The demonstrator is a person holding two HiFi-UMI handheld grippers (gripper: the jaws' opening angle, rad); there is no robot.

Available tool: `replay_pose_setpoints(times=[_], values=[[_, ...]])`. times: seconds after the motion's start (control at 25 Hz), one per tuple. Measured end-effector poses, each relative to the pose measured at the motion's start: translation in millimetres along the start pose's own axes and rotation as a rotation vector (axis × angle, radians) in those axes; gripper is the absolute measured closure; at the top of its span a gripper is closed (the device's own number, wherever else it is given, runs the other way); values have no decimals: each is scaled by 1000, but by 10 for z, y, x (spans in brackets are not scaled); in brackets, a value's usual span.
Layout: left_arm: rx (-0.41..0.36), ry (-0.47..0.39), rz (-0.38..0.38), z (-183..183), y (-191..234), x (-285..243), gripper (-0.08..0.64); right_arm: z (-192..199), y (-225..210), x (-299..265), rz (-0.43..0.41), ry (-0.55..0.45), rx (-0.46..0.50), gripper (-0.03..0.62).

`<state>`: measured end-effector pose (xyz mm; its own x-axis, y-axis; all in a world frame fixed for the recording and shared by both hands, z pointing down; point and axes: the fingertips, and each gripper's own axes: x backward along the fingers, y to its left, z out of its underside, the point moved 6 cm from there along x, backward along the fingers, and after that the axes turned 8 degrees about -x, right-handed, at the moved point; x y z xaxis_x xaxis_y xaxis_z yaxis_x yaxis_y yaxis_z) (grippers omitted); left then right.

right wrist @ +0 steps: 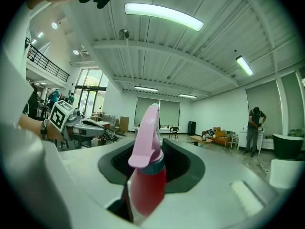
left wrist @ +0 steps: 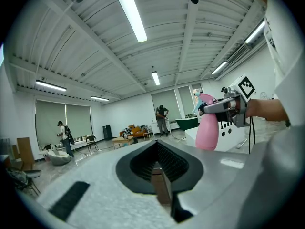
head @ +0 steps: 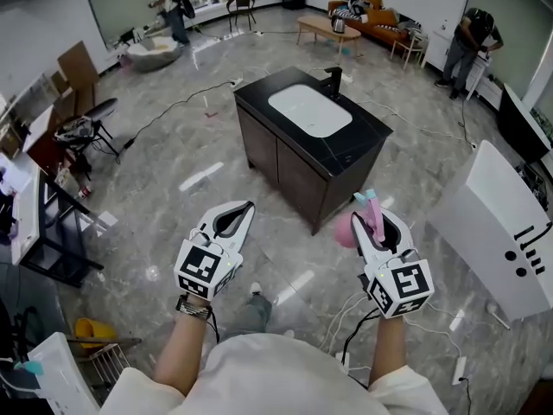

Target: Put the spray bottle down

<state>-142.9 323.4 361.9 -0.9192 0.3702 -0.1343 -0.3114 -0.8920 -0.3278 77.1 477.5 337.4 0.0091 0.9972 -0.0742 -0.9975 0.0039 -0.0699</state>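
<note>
A pink spray bottle (head: 347,229) with a pink trigger head hangs in the air, held upright at its neck by my right gripper (head: 381,217), which is shut on it. In the right gripper view the bottle (right wrist: 147,185) stands between the jaws and its head rises above them. My left gripper (head: 249,206) is level with the right one, its jaws together and nothing in them. From the left gripper view the bottle (left wrist: 208,130) shows off to the right. Both grippers hover over the floor, short of a black cabinet (head: 285,158).
The black cabinet top carries a white sink basin (head: 309,111) and a black faucet (head: 333,80). A white panel (head: 497,232) stands at the right. Cables (head: 363,314) lie on the floor by my feet. A black rack (head: 52,232) is at the left. People stand far off.
</note>
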Motion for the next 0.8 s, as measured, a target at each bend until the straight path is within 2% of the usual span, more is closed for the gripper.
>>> replay_pose_setpoints(times=[0.2,0.4,0.6,0.8], values=[[12,5,13,123,98,-251,557,14,-174,-200,14,-1,-9,446],[-14,1,37,195,319,-635,557,-17,-416,-559,45,-4,-13,446],[-58,-41,18,226,762,-1034,557,-78,-590,-1143,42,-2,17,446],[-24,-97,84,240,1272,-1408,557,-174,-695,-1780,31,-10,2,446]])
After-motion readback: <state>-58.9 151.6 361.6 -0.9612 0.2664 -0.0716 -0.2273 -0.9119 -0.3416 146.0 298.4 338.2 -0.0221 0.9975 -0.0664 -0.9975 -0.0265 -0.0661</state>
